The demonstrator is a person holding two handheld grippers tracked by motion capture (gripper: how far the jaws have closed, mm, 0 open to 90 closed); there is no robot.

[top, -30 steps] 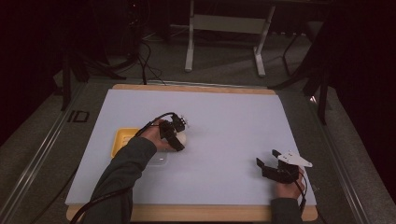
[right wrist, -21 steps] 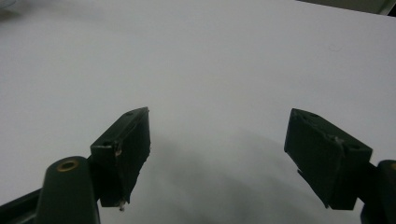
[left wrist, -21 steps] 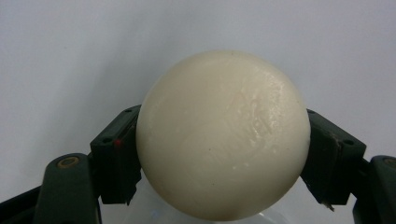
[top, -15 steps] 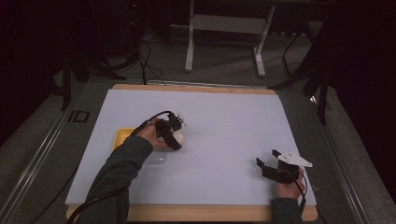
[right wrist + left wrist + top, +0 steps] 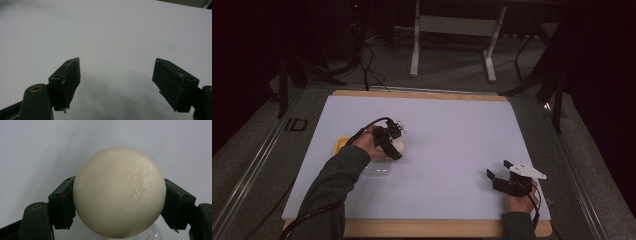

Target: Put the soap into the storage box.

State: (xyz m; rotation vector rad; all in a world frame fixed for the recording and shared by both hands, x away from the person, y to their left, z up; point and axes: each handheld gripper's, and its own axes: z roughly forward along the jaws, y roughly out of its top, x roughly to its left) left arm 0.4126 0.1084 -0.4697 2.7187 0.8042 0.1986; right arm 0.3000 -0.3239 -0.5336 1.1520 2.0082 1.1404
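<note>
A smooth cream-white ball (image 5: 120,192) sits between the two black jaws of my left gripper (image 5: 118,195), and both pads press on its sides. In the high view the left gripper (image 5: 393,146) holds the ball (image 5: 398,146) just above the white sheet, left of centre. Below it lies a clear plastic piece (image 5: 377,171), whose rim also shows under the ball (image 5: 156,233). My right gripper (image 5: 498,169) rests near the front right corner. Its jaws (image 5: 117,77) stand wide apart with nothing between them.
A yellow object (image 5: 342,145) lies on the sheet just left of the left hand, partly hidden by it. The white sheet (image 5: 452,125) covers a wooden board (image 5: 422,227). Metal stand legs (image 5: 452,45) and cables (image 5: 362,60) stand beyond the far edge.
The left hand with the ball has shifted slightly to the left, covering more of the yellow object. The right hand has not moved.
</note>
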